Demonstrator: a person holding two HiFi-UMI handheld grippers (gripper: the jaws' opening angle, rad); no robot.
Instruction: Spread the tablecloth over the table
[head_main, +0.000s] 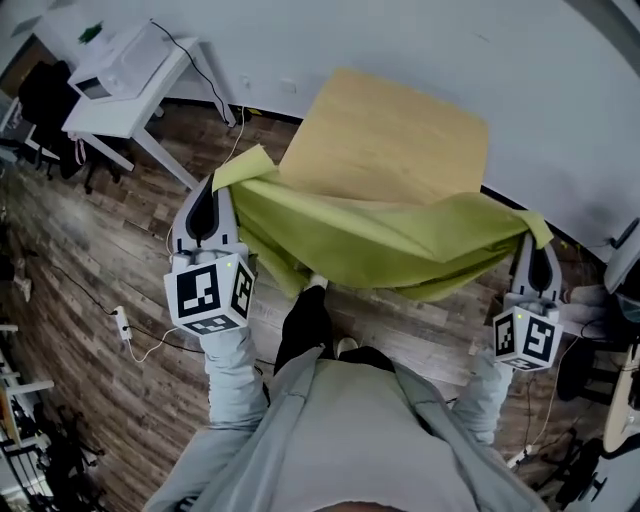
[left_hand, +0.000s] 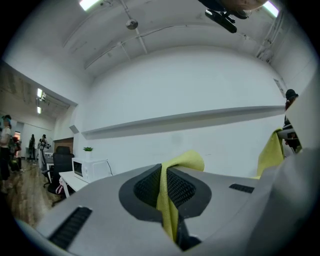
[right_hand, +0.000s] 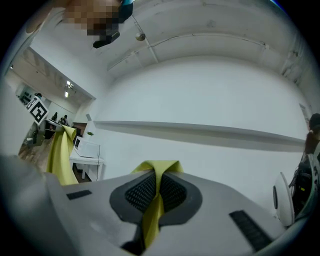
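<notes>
My left tongs (head_main: 214, 192) and right tongs (head_main: 529, 243) each pinch a top corner of the soft, light yellow-green tablecloth (head_main: 370, 245), which sags limply between them at the wooden tabletop's (head_main: 390, 140) near edge.

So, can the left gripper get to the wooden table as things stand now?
Probably yes. The left gripper, shut on the green tablecloth, is close to the near edge of the wooden table, and only the sagging cloth lies between them.
</notes>
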